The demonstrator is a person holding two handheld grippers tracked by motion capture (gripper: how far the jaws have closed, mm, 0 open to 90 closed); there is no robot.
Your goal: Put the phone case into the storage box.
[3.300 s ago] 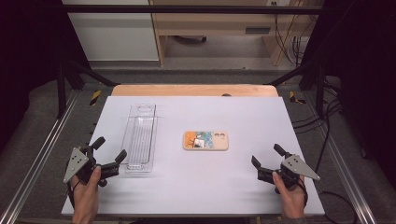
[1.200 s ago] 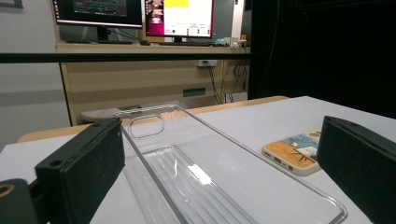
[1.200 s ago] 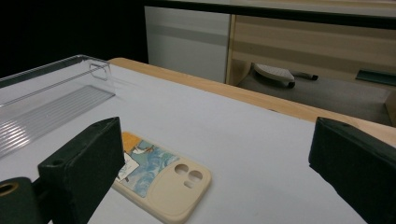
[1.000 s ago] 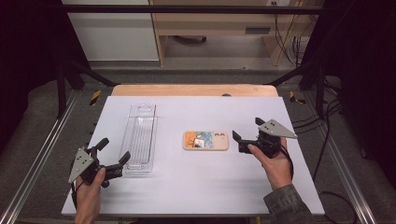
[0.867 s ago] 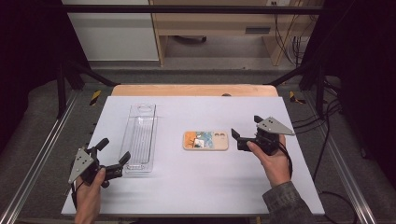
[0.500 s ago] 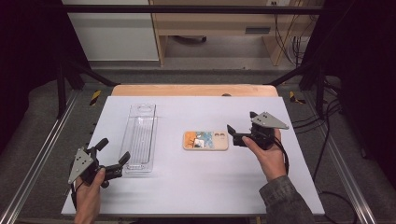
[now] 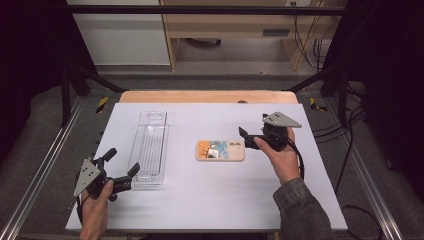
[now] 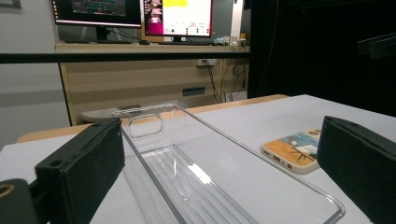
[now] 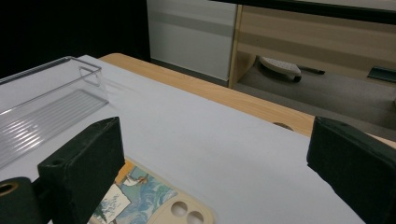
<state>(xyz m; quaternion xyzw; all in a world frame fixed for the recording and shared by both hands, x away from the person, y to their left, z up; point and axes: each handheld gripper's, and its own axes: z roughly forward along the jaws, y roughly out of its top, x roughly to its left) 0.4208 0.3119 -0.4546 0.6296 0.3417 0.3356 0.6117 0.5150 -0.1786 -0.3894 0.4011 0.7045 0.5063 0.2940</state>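
A phone case with a colourful picture and two camera holes lies flat mid-table; it also appears low in the right gripper view and at the right of the left gripper view. My right gripper hovers open just right of the case, jaws pointing left at its camera end, nothing between them. A clear plastic tray lies lengthwise left of centre, seen close in the left gripper view. My left gripper rests open at the tray's near end, holding nothing.
The white table top ends at a wooden strip along the far edge. Metal rails run down both sides. A cable trails from the right gripper. Monitors stand on a desk beyond the table.
My right gripper has travelled from the table's near right corner up and leftward to the phone case's right end, staying open. The left gripper has barely shifted.
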